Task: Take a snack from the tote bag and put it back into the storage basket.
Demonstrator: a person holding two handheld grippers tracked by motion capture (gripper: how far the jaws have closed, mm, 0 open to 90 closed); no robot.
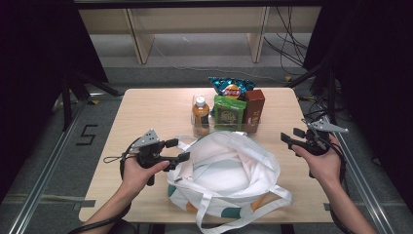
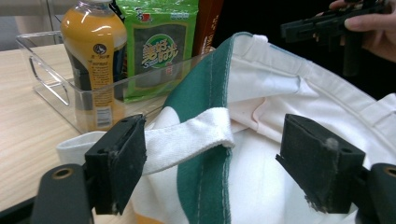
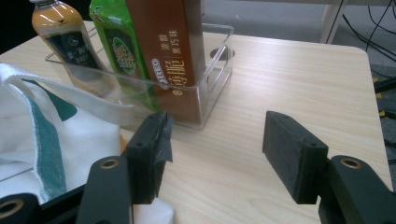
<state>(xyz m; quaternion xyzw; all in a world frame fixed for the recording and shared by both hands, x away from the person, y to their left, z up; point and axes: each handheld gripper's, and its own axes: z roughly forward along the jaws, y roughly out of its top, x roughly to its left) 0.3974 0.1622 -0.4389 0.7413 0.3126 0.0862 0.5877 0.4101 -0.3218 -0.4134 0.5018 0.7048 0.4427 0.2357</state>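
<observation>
The white and green tote bag (image 1: 229, 175) is lying open-mouthed on the near half of the wooden table (image 1: 146, 112), its straps trailing toward the person's edge. The left gripper (image 1: 181, 150) is sitting right at the bag's left rim, jaws standing wide — in the left gripper view a white strap (image 2: 187, 140) is running across between them, its near end lying against the left pad while the right pad is standing clear of the cloth. Nothing is being pinched there.

Over on the other side, the right gripper (image 1: 288, 138) is hanging just off the bag's right edge, above bare tabletop, jaws spread wide and holding nothing — its own view is showing plain wood between the pads.

Behind the bag, touching its far rim, a clear plastic bin (image 3: 212, 84) is standing with its goods upright: an orange drink bottle (image 1: 200, 114) at the left, a green snack packet (image 1: 229, 112) in the middle, a brown carton (image 1: 254, 106) at the right, and a blue crisp bag (image 1: 230, 87) poking up at the back.
</observation>
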